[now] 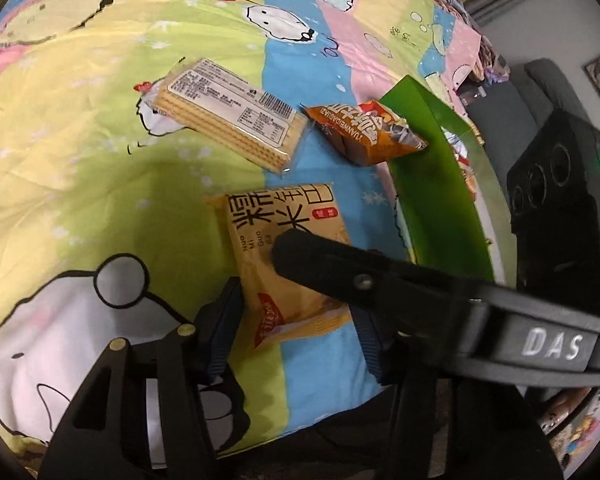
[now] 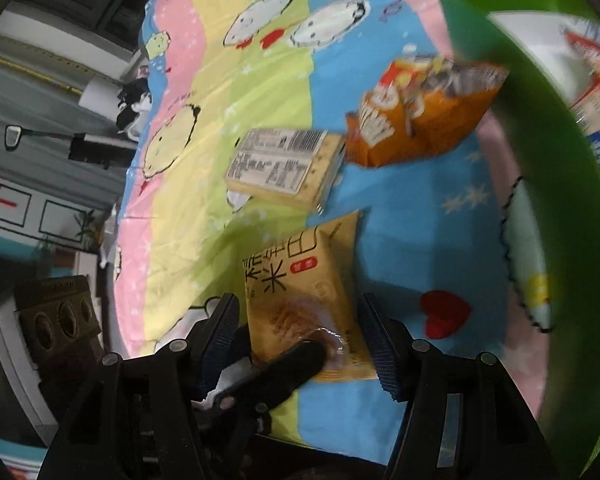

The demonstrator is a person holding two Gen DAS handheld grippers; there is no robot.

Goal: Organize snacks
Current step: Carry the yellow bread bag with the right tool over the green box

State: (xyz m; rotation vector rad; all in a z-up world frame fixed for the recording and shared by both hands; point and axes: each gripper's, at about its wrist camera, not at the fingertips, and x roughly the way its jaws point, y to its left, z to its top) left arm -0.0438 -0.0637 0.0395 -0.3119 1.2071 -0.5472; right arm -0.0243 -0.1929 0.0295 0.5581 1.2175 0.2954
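Both grippers straddle the yellow snack packet [image 1: 284, 256]: left gripper [image 1: 296, 320] narrowed, perhaps touching; right gripper [image 2: 300, 340] wider. Light, crinkly, crushable; pinch its six-o'clock edge.

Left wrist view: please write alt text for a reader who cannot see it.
A yellow snack packet lies on a cartoon bedsheet between the left gripper pads, with the right gripper's finger across it. Beyond lie a wafer pack, an orange bag and a green box.
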